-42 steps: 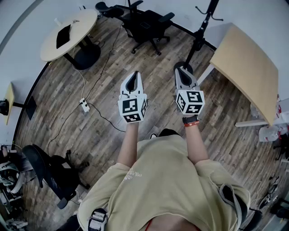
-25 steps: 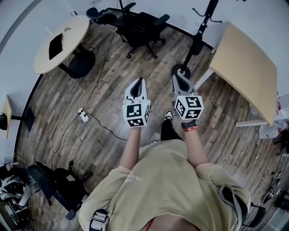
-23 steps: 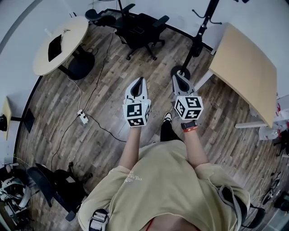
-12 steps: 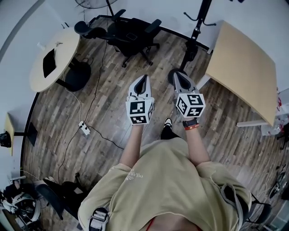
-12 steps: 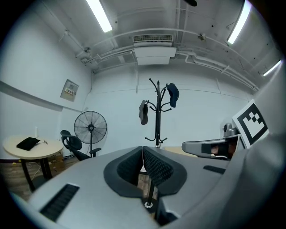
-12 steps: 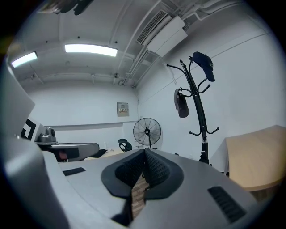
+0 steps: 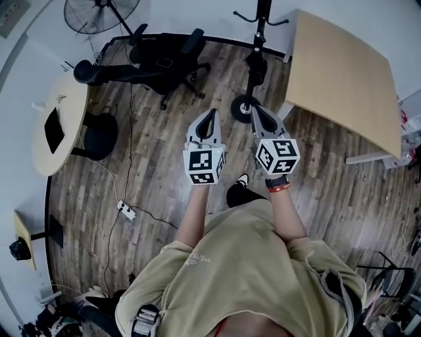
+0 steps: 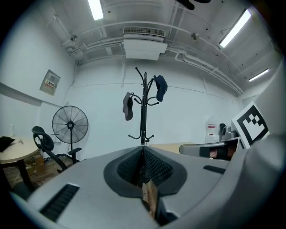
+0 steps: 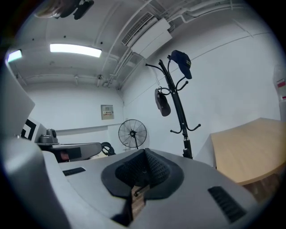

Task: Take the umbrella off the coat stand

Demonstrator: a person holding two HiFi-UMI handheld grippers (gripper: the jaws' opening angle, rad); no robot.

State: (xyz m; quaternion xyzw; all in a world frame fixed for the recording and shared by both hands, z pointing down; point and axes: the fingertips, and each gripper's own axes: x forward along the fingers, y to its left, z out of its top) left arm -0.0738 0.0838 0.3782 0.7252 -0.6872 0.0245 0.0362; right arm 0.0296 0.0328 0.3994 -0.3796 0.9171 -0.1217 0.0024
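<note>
A black coat stand (image 7: 258,36) rises at the far wall, its round base (image 7: 243,108) just ahead of my grippers. In the left gripper view the stand (image 8: 143,114) carries a short grey folded umbrella (image 8: 128,106) on a left hook and a dark blue cap (image 8: 161,87) on the top right. The right gripper view shows the same umbrella (image 9: 162,102) and cap (image 9: 181,63). My left gripper (image 7: 209,114) and right gripper (image 7: 255,110) are held level side by side, pointing at the stand and well short of it. Both are shut with nothing between the jaws.
A tan table (image 7: 342,72) stands close to the right of the stand. A black office chair (image 7: 164,58) and a pedestal fan (image 7: 100,13) are to the left, a round table (image 7: 56,125) farther left. A power strip with cables (image 7: 125,210) lies on the wooden floor.
The person has walked forward; the coat stand, chair and table have slid nearer and the fan has come into view. Both grippers keep side by side and stay shut.
</note>
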